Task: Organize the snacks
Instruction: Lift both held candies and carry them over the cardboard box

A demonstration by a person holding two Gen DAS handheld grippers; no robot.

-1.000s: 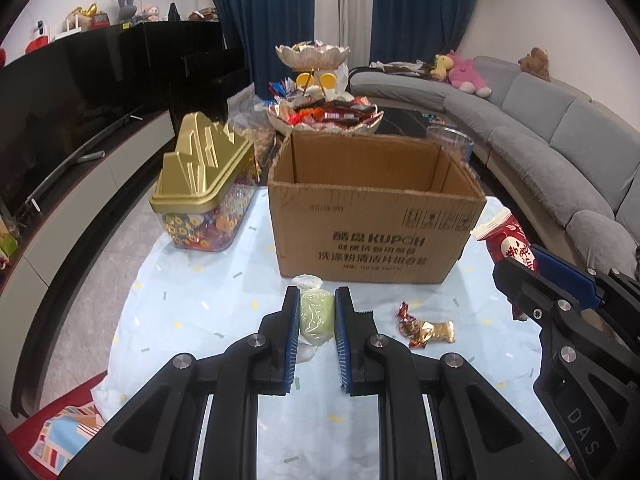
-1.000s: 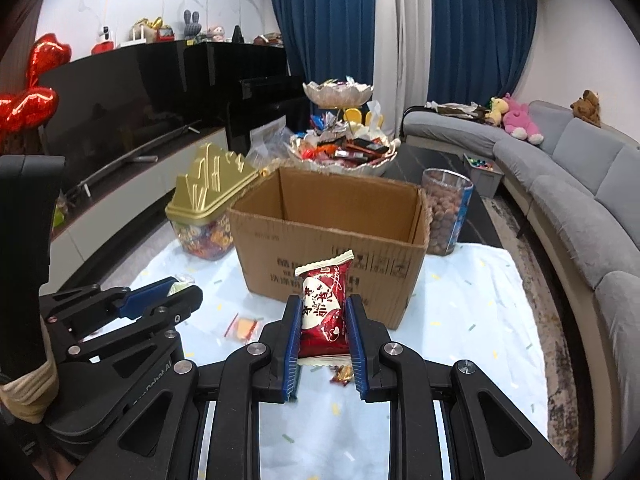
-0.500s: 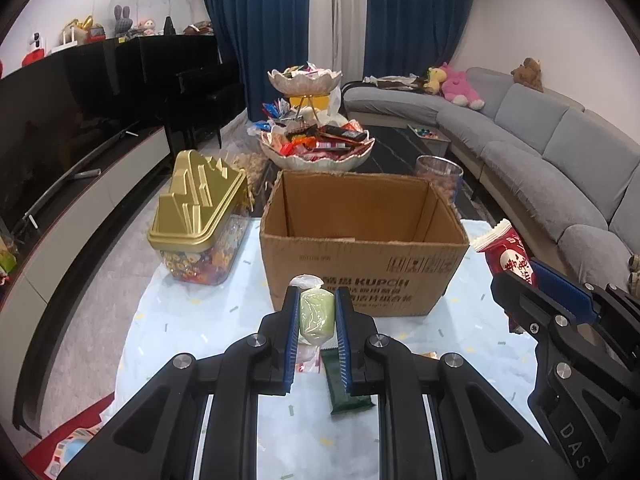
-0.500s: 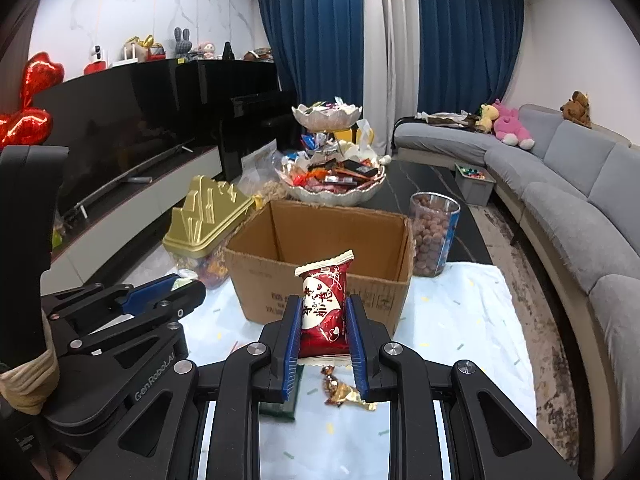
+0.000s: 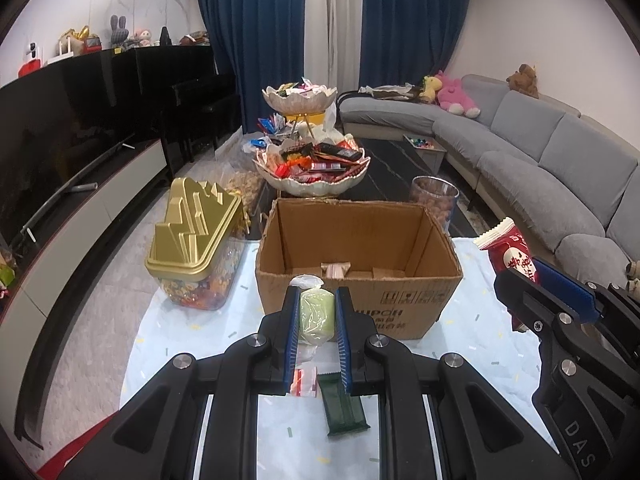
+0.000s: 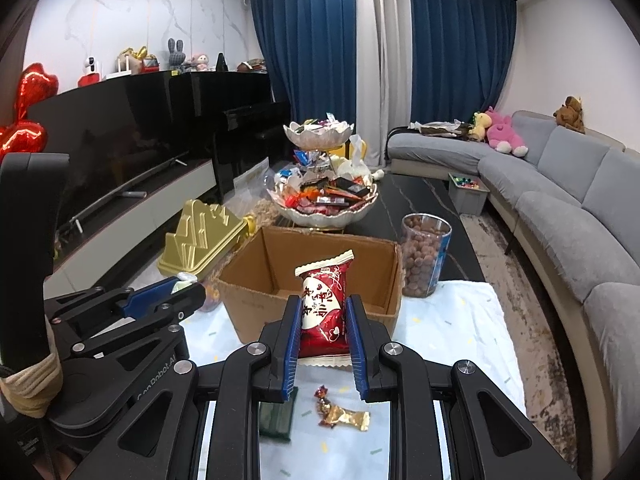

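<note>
Left gripper (image 5: 317, 322): both blue-padded fingers (image 5: 291, 332) are pressed against a pale green wrapped snack (image 5: 316, 317), which sits upright between them at lower centre of the left wrist frame, in front of the near wall of the cardboard box (image 5: 360, 276). Whether the snack is over the box opening cannot be told.

Right gripper (image 6: 323, 334): its fingers (image 6: 291, 344) are clamped on a red snack packet (image 6: 325, 312), held upright at centre of the right wrist frame, in front of the box (image 6: 312, 280). The same packet (image 5: 510, 252) appears at the right edge of the left wrist frame, with the right gripper (image 5: 556, 300) below it.

The box stands open at mid-frame on a light tablecloth (image 5: 192, 332). Its interior shows only bare cardboard.

Loose items on the cloth, lower part of the frames:
1. A dark green bar (image 5: 342, 406), lying flat below the left gripper's fingers.
2. A small clear packet with red print (image 5: 303, 376), just left of the bar.
3. A gold foil candy (image 6: 342, 410), lower centre of the right wrist frame.

A gold-lidded candy container (image 5: 194, 240) stands left of the box. A clear jar of brown balls (image 6: 425, 256) stands right of it. A 2-tier snack bowl stand (image 5: 310, 152) sits behind the box.
</note>
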